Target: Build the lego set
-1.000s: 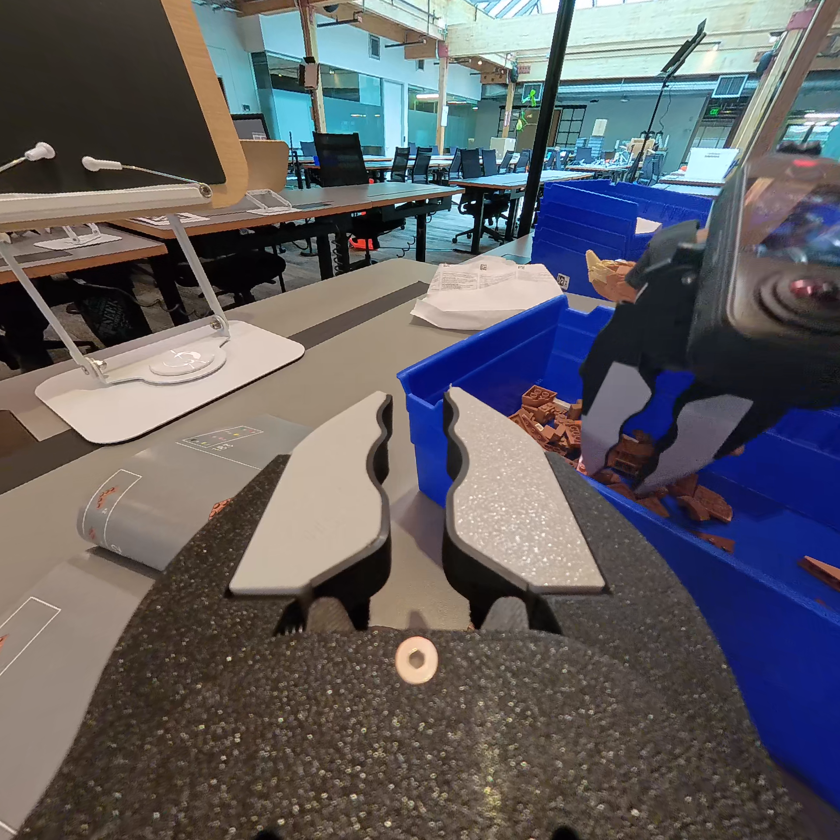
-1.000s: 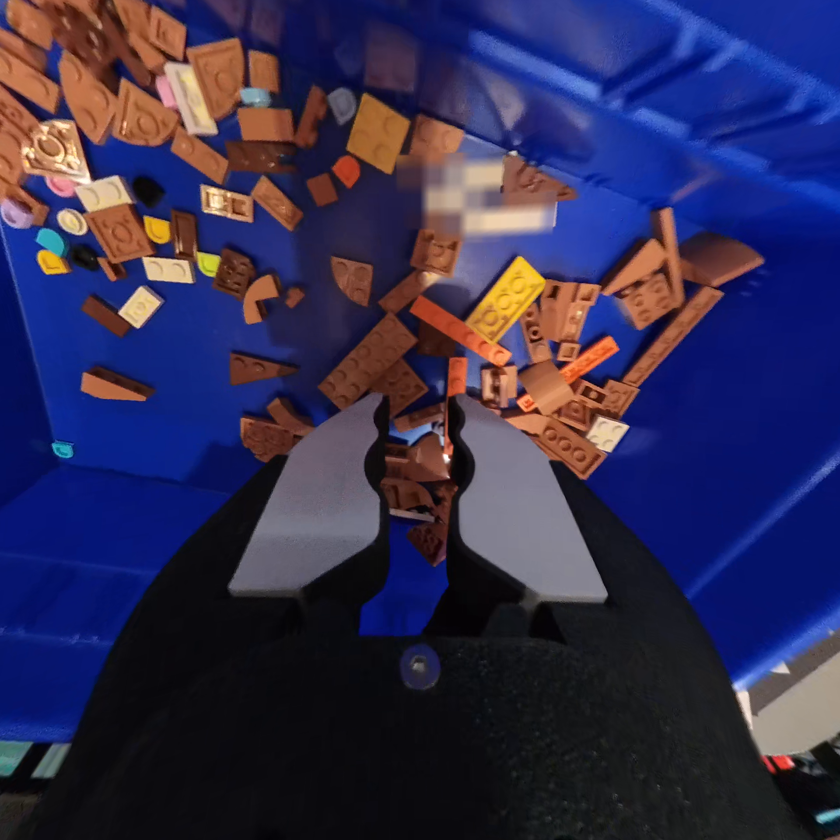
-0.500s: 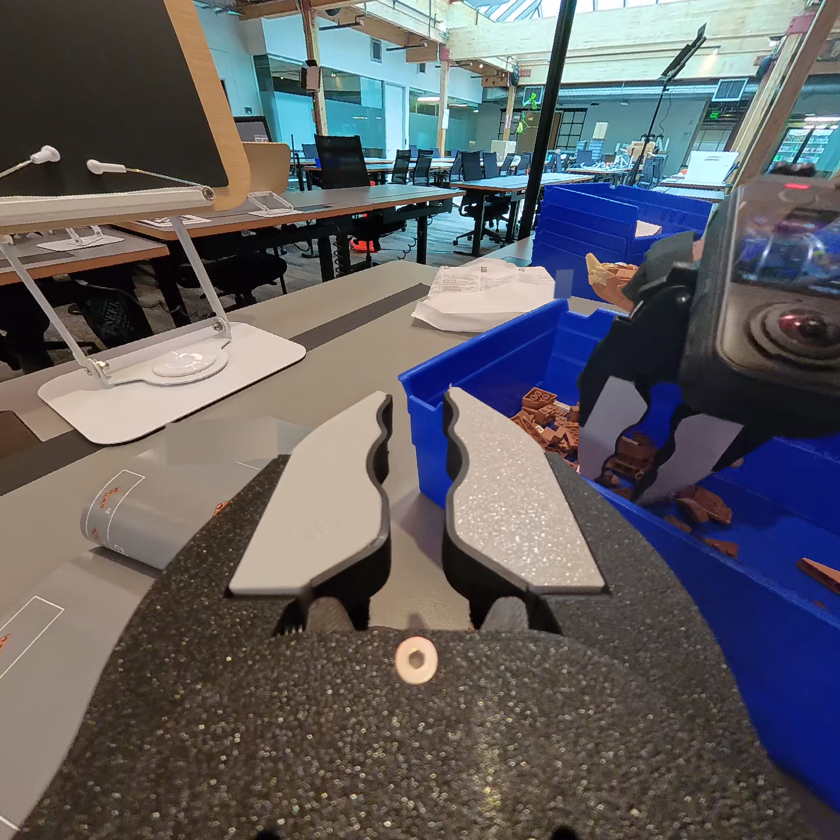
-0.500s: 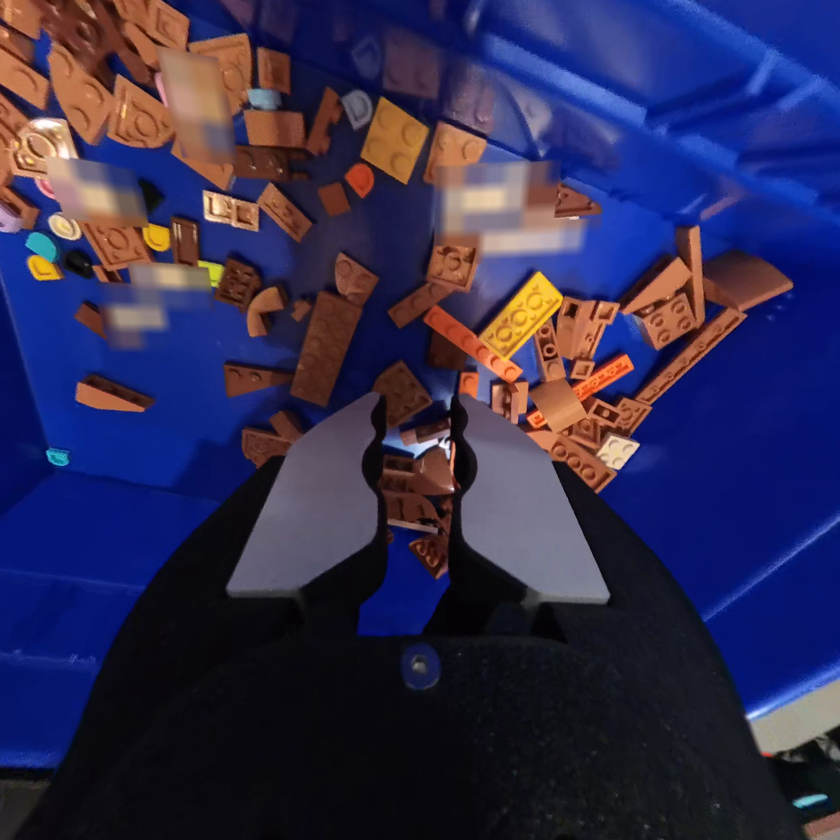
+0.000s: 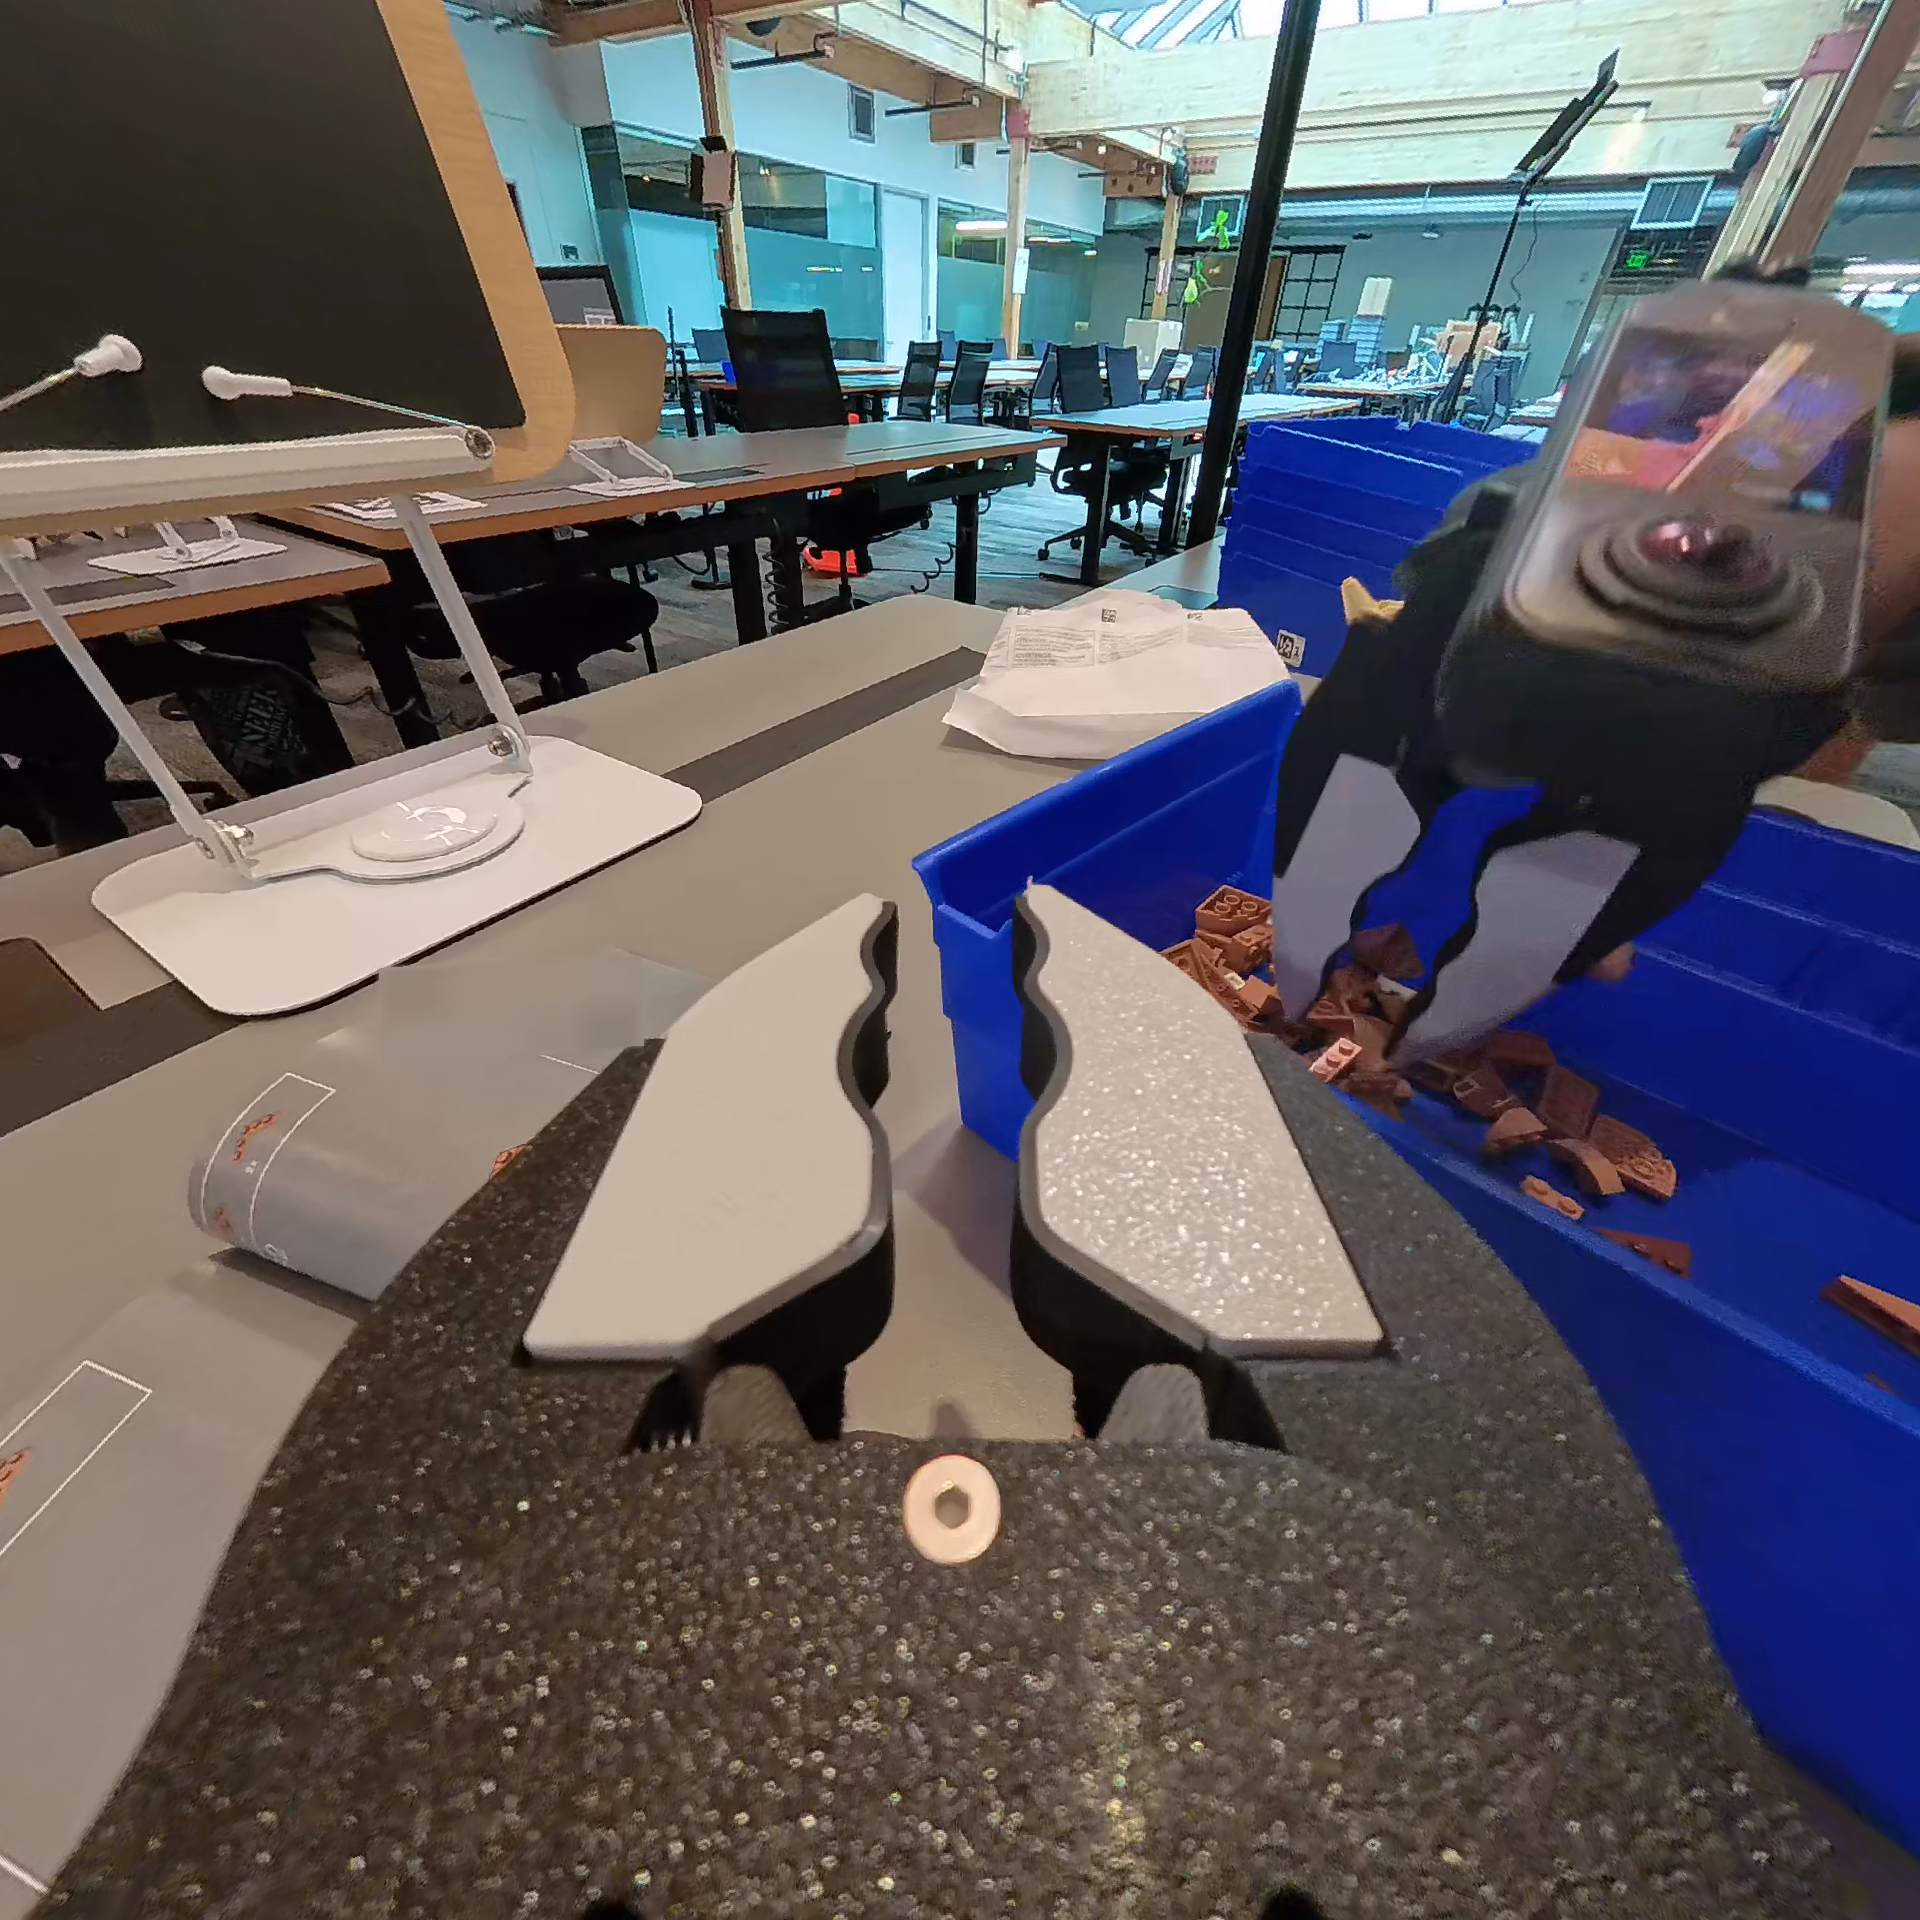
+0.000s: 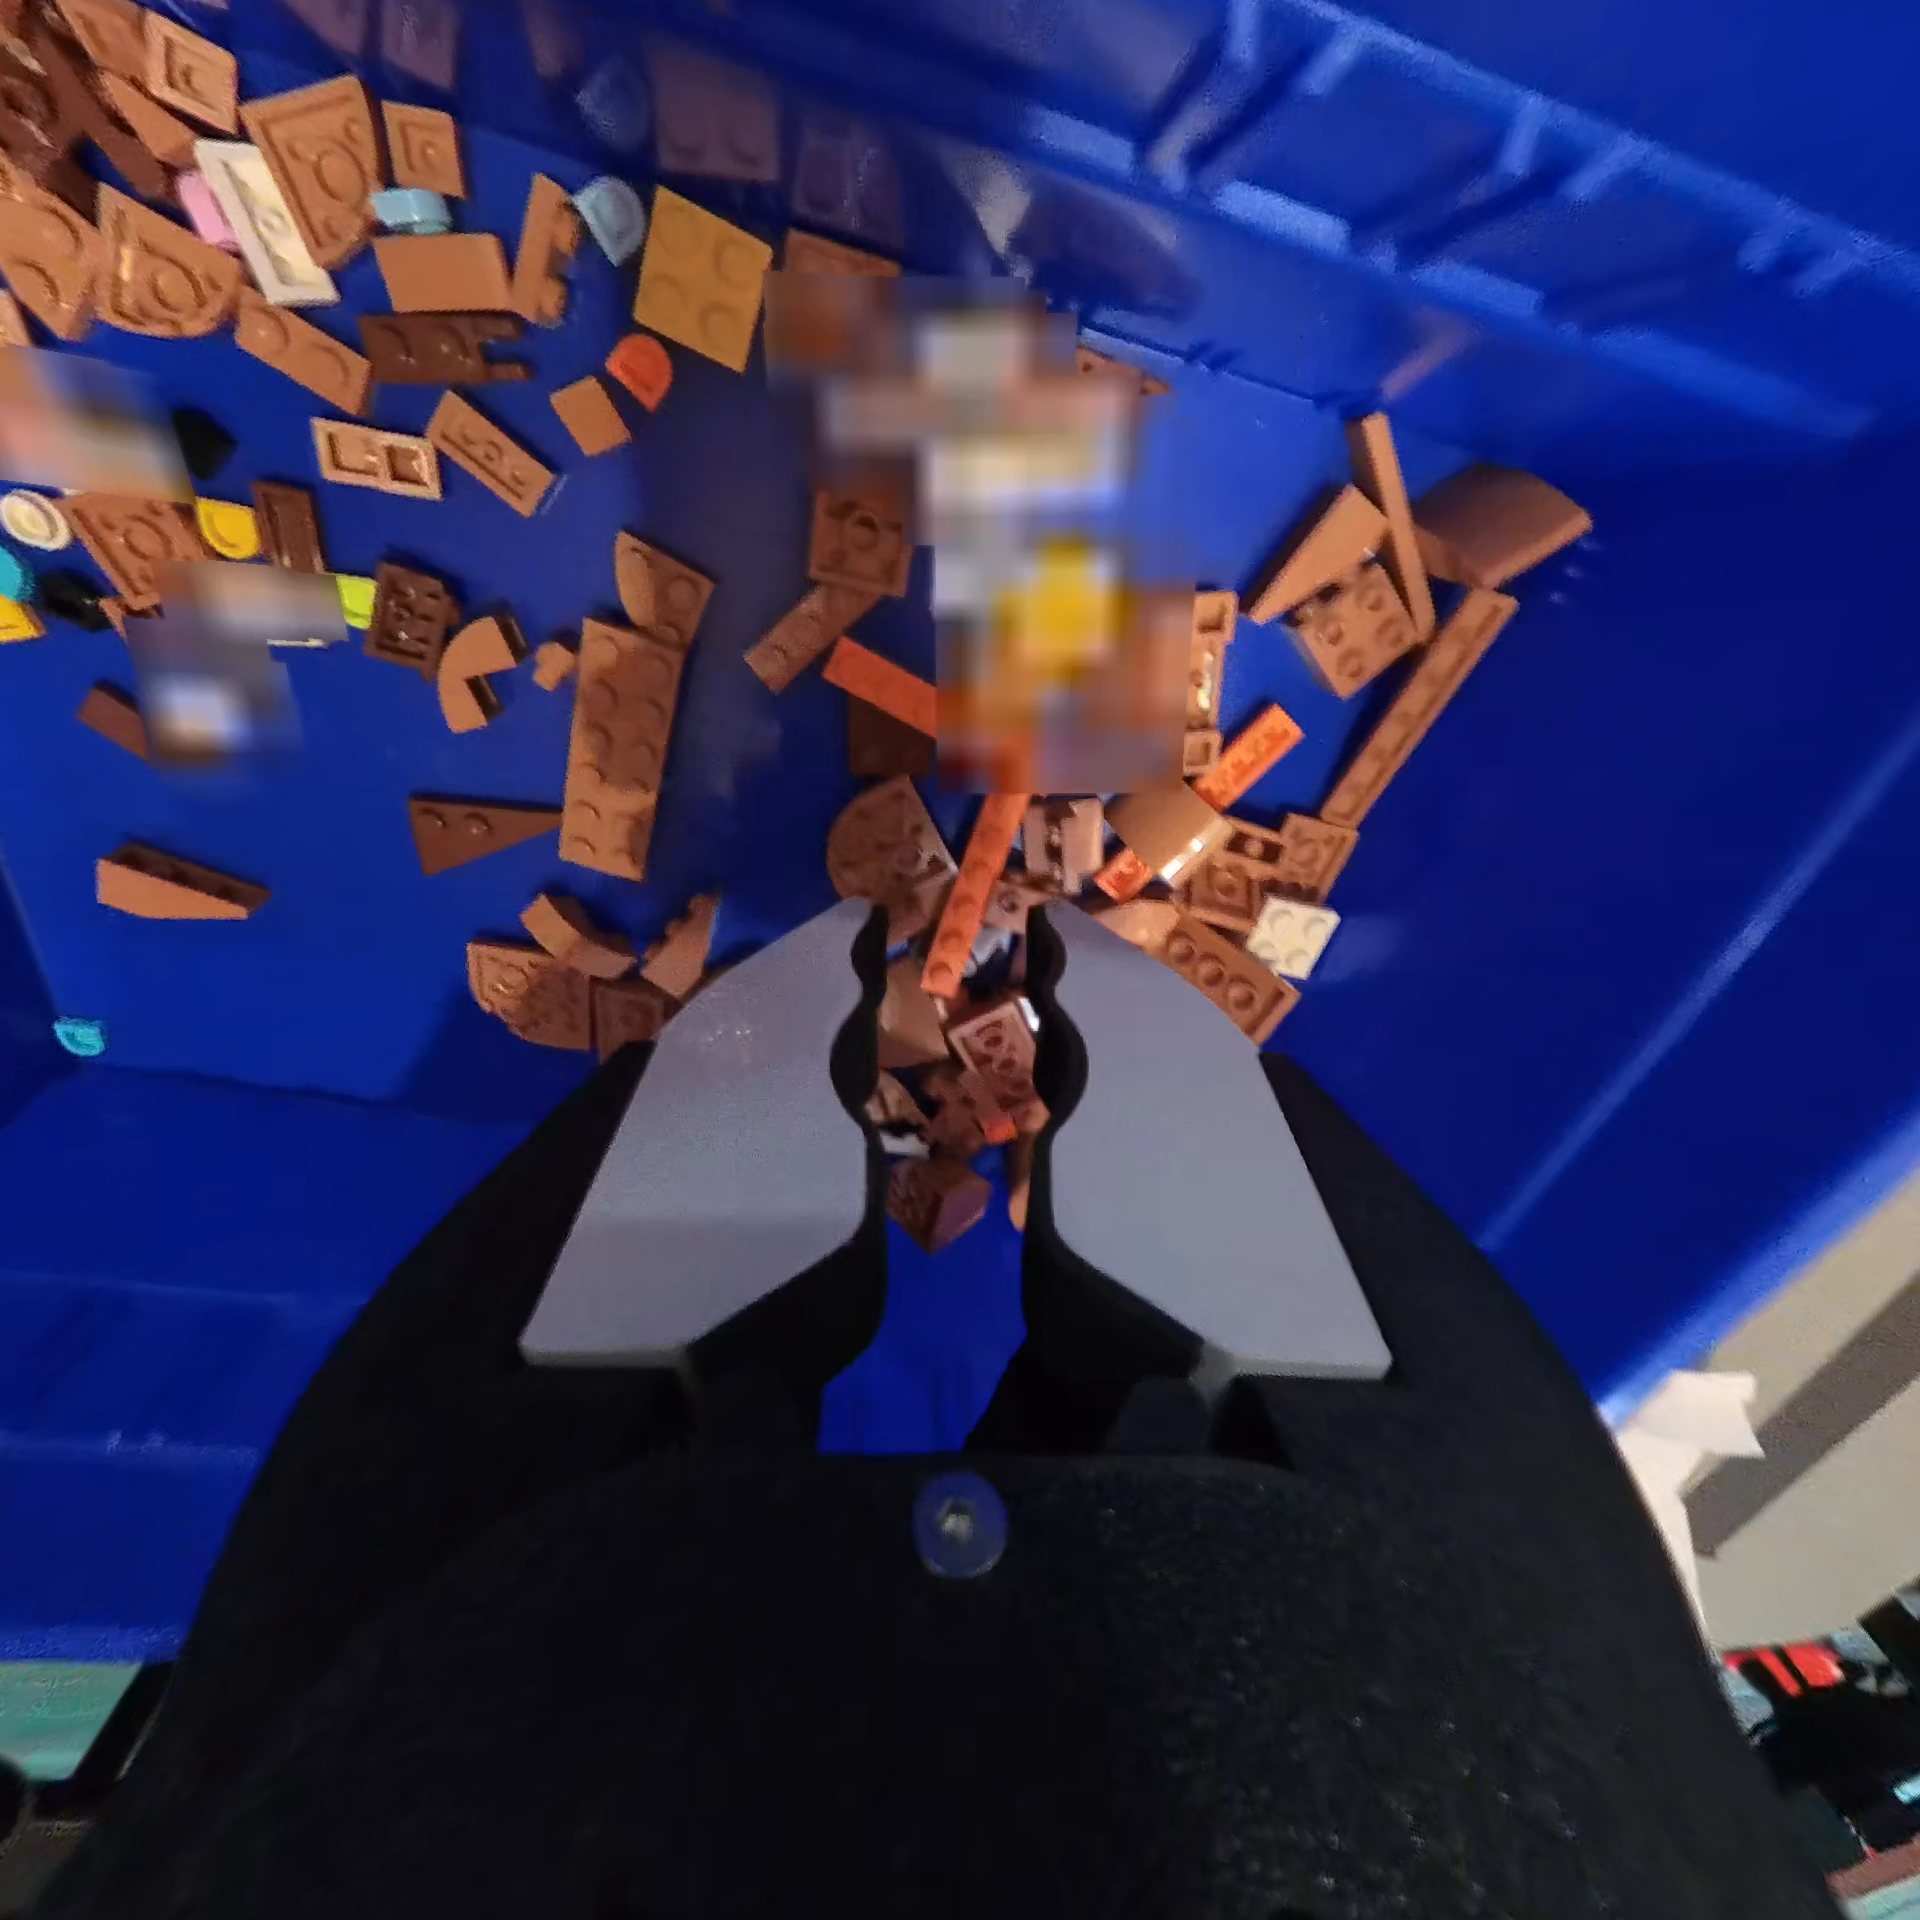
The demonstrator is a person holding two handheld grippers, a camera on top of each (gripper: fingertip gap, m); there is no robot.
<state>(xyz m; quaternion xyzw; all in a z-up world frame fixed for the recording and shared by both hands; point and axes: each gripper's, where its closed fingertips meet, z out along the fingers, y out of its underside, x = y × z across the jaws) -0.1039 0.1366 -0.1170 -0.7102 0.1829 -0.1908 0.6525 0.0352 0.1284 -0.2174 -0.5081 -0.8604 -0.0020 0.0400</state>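
Down in the blue bin (image 6: 1558, 935), the right gripper (image 6: 954, 920) is parted, its tips dug into the brown bricks (image 6: 977, 1049), clamping none. Beside the bin, the left gripper (image 5: 951, 920) hovers over the table (image 5: 727, 831), slightly parted and empty.

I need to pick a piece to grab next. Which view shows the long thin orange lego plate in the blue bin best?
The right wrist view: the long thin orange lego plate lies just ahead of the open jaws, seen from above. In the left wrist view it cannot be told apart within the brown pile.
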